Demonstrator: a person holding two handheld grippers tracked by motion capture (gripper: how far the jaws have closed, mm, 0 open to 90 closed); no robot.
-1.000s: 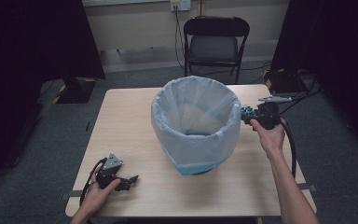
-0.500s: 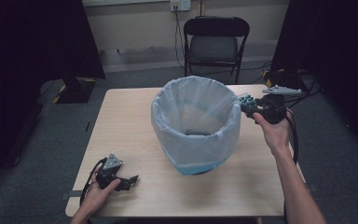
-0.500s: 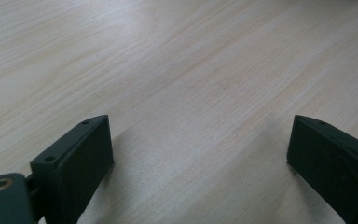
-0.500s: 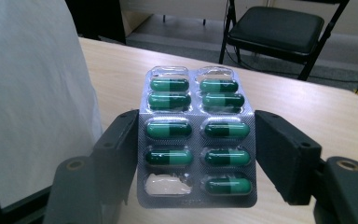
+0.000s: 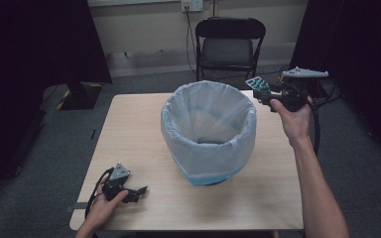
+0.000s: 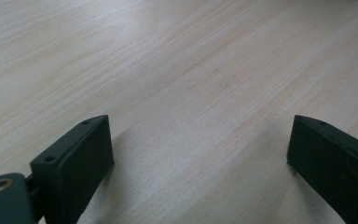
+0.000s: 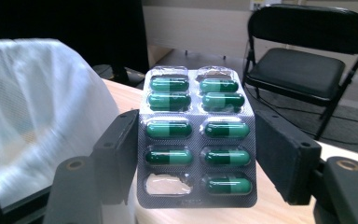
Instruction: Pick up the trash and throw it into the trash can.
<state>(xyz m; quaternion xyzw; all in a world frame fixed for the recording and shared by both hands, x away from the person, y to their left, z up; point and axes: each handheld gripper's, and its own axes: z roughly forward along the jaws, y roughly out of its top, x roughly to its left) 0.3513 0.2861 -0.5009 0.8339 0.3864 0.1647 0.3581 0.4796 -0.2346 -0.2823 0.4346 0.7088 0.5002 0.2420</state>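
Observation:
A silver blister pack [image 7: 196, 140] of green capsules, with one pocket torn empty, stands upright between the jaws of my right gripper [image 7: 196, 156], which is shut on it. From the high view, that right gripper [image 5: 259, 92] holds the blister pack [image 5: 256, 83] in the air just outside the right rear rim of a bin lined with a white bag [image 5: 208, 129]. The lined bin [image 7: 28, 116] rises at the left of the right gripper view. My left gripper [image 5: 135, 191] rests low on the table's front left corner, open, with bare wood between its jaws [image 6: 200, 163].
The light wooden table [image 5: 129, 129] carries the bin at its middle. A black folding chair [image 5: 228, 44] stands behind the table's far edge, and dark curtains hang on both sides. A cable trails from the right gripper past the table's right edge.
My right gripper has risen and moved toward the far side of the bin's rim, carrying the blister pack. The left gripper has stayed where it was.

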